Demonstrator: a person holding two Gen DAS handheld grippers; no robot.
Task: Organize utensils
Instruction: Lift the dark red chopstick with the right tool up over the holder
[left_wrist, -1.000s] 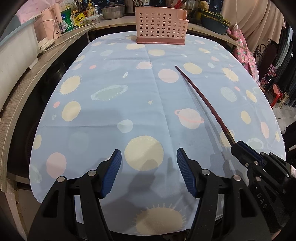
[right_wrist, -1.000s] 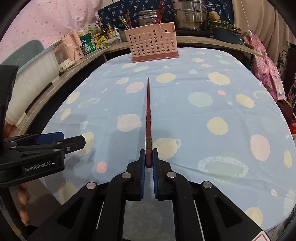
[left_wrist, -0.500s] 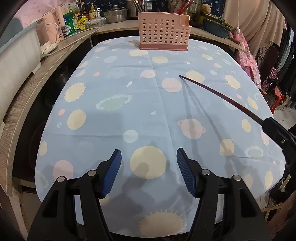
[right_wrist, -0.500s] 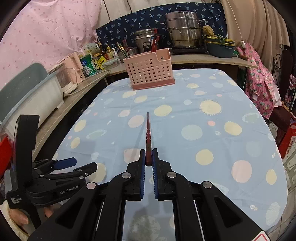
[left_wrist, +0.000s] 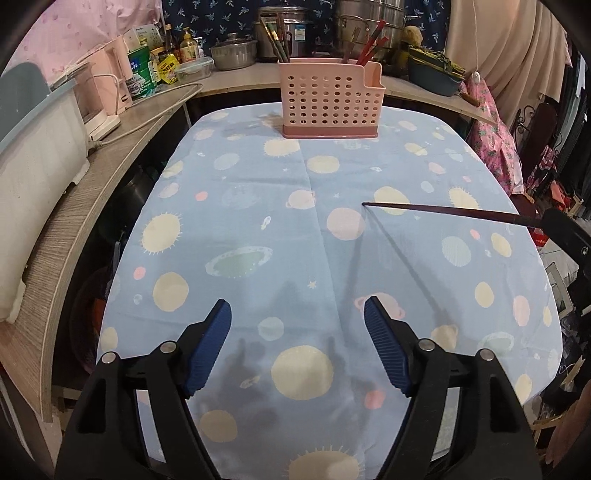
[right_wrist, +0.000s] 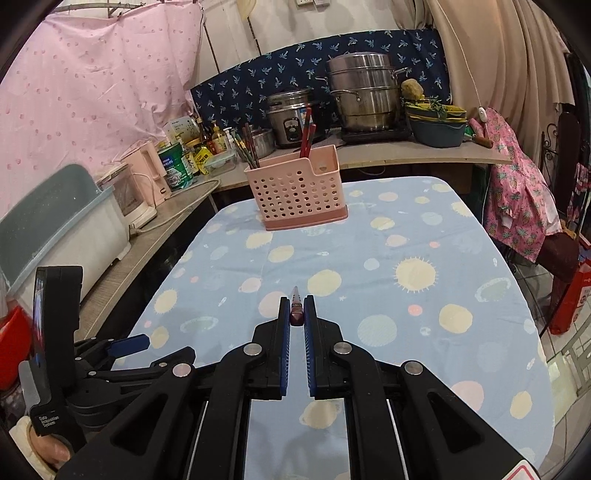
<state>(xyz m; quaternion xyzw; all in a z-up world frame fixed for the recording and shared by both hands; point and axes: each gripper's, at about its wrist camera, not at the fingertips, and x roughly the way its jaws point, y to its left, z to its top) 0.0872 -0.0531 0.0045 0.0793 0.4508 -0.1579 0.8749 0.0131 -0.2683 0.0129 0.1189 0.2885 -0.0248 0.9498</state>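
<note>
A pink perforated utensil holder (left_wrist: 328, 99) stands at the far end of the table, with red chopsticks (right_wrist: 306, 134) upright in it; it also shows in the right wrist view (right_wrist: 299, 192). My right gripper (right_wrist: 296, 314) is shut on a dark red chopstick (right_wrist: 296, 308), seen end-on, held in the air above the table. In the left wrist view that chopstick (left_wrist: 443, 211) points left from the right gripper (left_wrist: 565, 230). My left gripper (left_wrist: 297, 332) is open and empty over the near end of the table; it shows at the lower left of the right wrist view (right_wrist: 129, 343).
The table carries a blue planet-print cloth (left_wrist: 258, 221). A wooden counter (left_wrist: 74, 221) runs along the left with a white bin (left_wrist: 33, 147), kettle and tins. Pots (right_wrist: 365, 96) and a bowl (right_wrist: 437, 129) sit on the back shelf. Pink clothing (right_wrist: 517, 184) hangs at right.
My right gripper has lifted the chopstick off the cloth and raised it. Its tip now points more toward the holder's side. The left gripper has risen a little, still open.
</note>
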